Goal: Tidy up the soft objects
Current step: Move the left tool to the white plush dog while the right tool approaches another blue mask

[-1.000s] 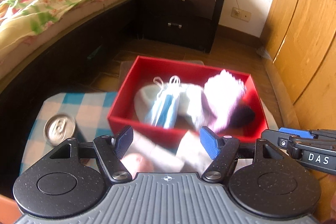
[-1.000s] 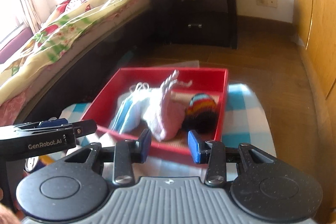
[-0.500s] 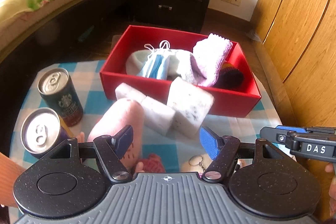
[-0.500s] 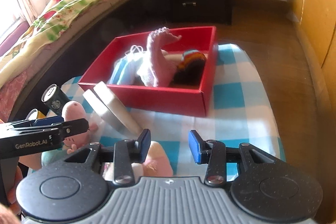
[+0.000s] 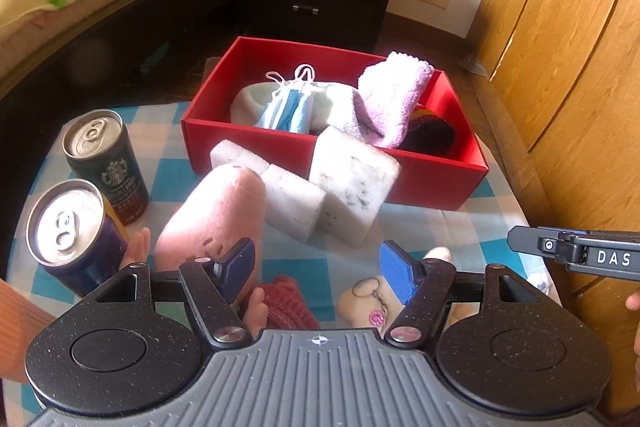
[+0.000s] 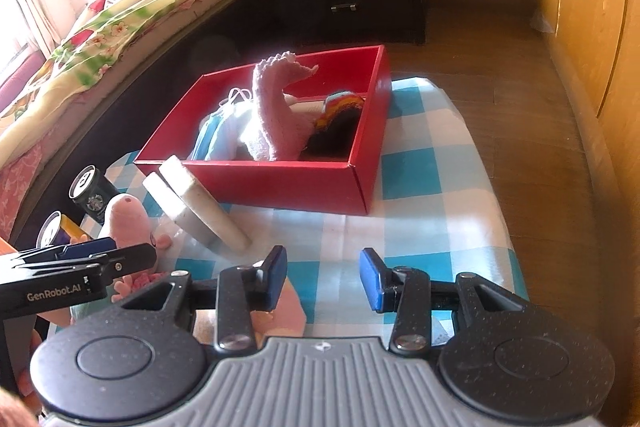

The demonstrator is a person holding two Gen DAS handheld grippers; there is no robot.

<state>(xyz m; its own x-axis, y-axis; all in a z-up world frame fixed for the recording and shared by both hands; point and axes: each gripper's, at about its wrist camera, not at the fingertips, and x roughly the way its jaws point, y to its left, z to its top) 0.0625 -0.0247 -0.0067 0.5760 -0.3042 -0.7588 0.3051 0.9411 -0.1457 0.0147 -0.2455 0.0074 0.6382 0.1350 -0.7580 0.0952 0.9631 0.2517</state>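
Both tools have pulled back from over the red box (image 5: 332, 163) and dropped toward the near end of the table (image 6: 440, 223), so the view has widened from the box alone to the things left outside it. The left tool (image 5: 316, 265) is spread wide and empty above the pink plush toy (image 5: 212, 215), with a small keyring toy (image 5: 372, 301) just beside it. The right tool (image 6: 322, 277) is partly open, holding nothing. The box already holds face masks (image 5: 286, 107), a purple cloth (image 5: 390, 99) and a dark knitted hat (image 5: 430, 133). The plush toy looks like the next pick; two white blocks (image 5: 320, 191) lean against the box front, beside two cans (image 5: 104, 163).
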